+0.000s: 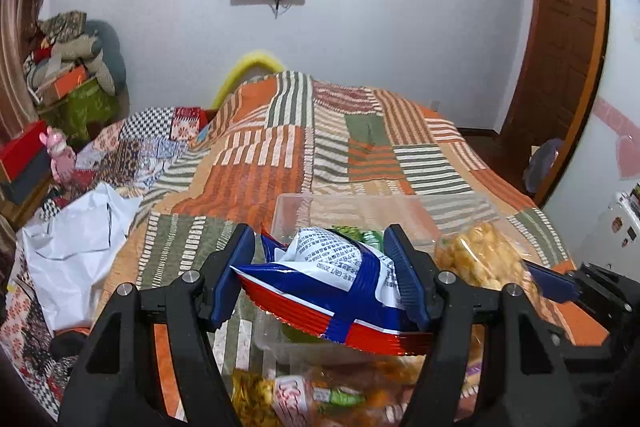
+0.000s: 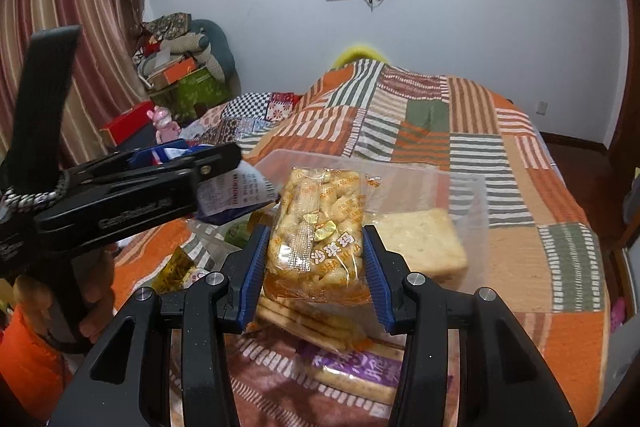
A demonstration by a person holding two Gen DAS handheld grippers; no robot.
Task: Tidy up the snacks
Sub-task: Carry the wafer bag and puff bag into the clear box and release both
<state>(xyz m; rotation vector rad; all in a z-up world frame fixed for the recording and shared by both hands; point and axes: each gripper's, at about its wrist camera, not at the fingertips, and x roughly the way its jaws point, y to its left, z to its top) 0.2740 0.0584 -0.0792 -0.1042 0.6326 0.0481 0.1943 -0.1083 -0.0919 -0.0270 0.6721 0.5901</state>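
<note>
My left gripper [image 1: 326, 277] is shut on a blue, white and red snack bag [image 1: 336, 287] and holds it above the near end of a clear plastic box [image 1: 288, 211] on the bed. My right gripper [image 2: 314, 271] is shut on a clear packet of golden sachima [image 2: 316, 227] and holds it upright over the same clear box [image 2: 472, 187]. A wrapped slice of bread [image 2: 424, 239] lies in the box. The left gripper [image 2: 132, 187] shows at the left of the right wrist view; the sachima packet [image 1: 484, 259] shows right of the left one.
Loose snack packets lie on the patchwork quilt [image 1: 280, 167] near me: a purple one [image 2: 356, 367], cracker packs [image 2: 312, 319] and yellow-green ones [image 1: 280, 399]. A white plastic bag [image 1: 76, 259] lies left. Boxes and bags pile by the curtain [image 2: 180, 83].
</note>
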